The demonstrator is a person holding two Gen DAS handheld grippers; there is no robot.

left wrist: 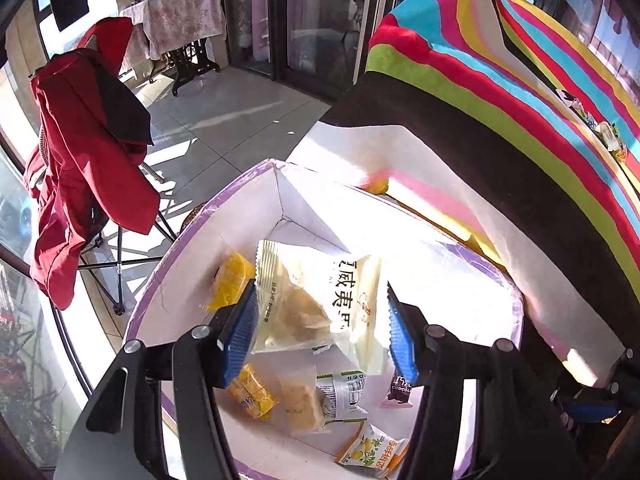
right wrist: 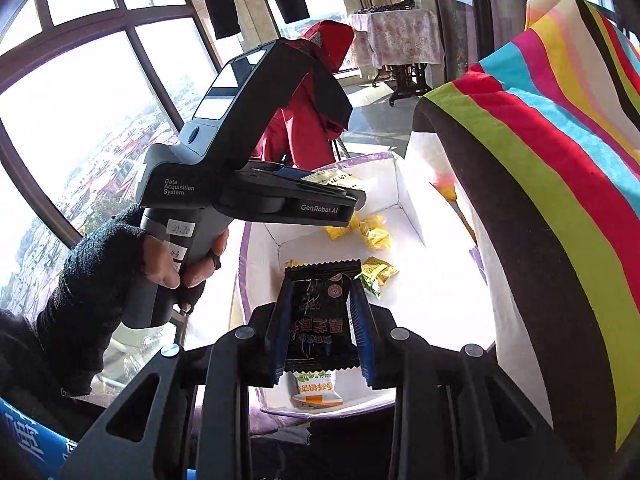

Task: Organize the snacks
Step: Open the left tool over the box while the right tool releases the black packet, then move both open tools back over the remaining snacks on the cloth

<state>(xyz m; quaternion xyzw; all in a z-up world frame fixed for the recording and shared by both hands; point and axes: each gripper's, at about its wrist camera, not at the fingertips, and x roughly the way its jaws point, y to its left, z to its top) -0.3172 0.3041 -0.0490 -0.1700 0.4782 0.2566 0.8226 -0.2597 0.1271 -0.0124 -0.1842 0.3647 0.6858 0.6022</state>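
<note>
A white box with a purple rim (left wrist: 192,240) holds several snack packets. My left gripper (left wrist: 322,328) hovers over the box, shut on a clear-and-white pastry packet (left wrist: 320,300) between its blue pads. Below lie a yellow packet (left wrist: 252,392), a pastry (left wrist: 304,404), a chocolate packet (left wrist: 400,388) and an orange-and-white packet (left wrist: 372,450). My right gripper (right wrist: 322,332) is shut on a black snack packet (right wrist: 320,316) above the near end of the box (right wrist: 436,320). The left gripper body (right wrist: 256,152) shows over the box's far side, held by a gloved hand.
A striped multicoloured cloth (left wrist: 520,92) covers the surface right of the box, with small snacks (left wrist: 608,132) on it. A folding chair with a red jacket (left wrist: 84,160) stands left on the tiled floor. A covered sewing table (left wrist: 180,20) stands by the windows.
</note>
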